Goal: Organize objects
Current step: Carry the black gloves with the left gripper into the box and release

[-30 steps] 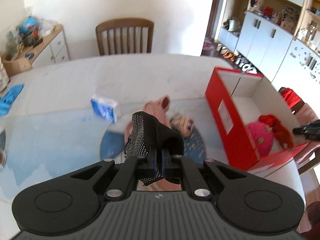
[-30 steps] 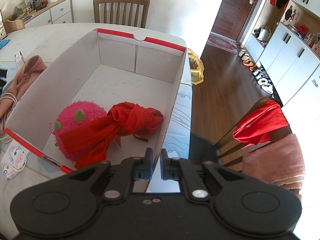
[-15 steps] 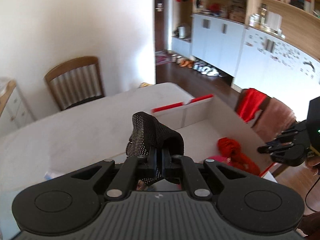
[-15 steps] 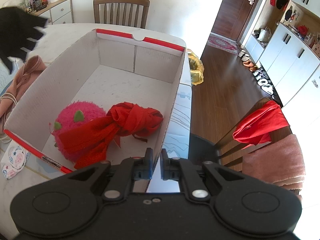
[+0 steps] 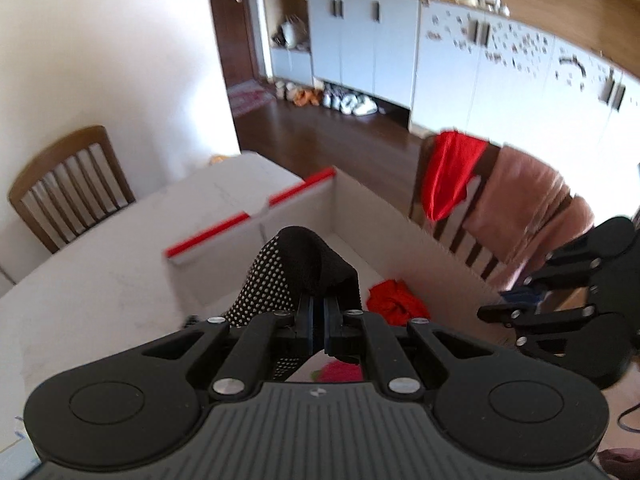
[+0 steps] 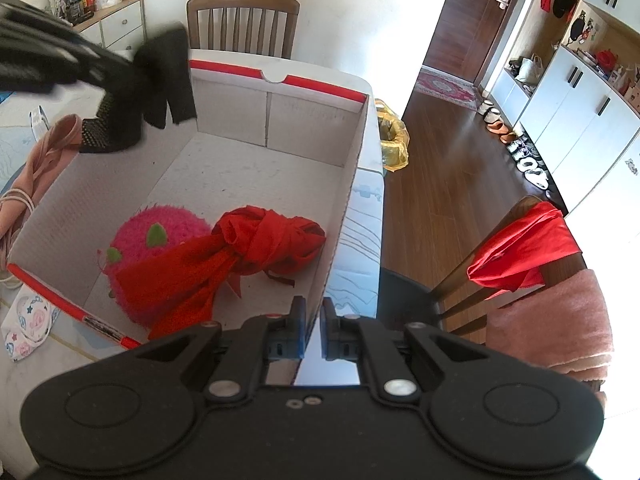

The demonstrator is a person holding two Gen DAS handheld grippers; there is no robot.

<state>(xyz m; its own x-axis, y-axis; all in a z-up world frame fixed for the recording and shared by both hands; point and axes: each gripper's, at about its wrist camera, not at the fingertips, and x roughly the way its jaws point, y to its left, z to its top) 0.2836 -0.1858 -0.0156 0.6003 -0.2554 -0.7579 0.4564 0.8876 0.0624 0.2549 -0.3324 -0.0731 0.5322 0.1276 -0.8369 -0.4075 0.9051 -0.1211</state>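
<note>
left gripper [image 5: 318, 312] jaws clenched on a black dotted glove [image 5: 296, 268] above the box [image 6: 352, 184] — right gripper [image 6: 314, 312] jaws closed, empty.

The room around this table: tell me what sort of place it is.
Most likely the dining area of a home, by the entrance. Wooden dining chairs stand at the table, shoes line the floor under white cabinets, and a wooden door stands nearby.

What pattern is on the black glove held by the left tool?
Small white grip dots on black fabric on the glove, clearest in the left wrist view.
</note>
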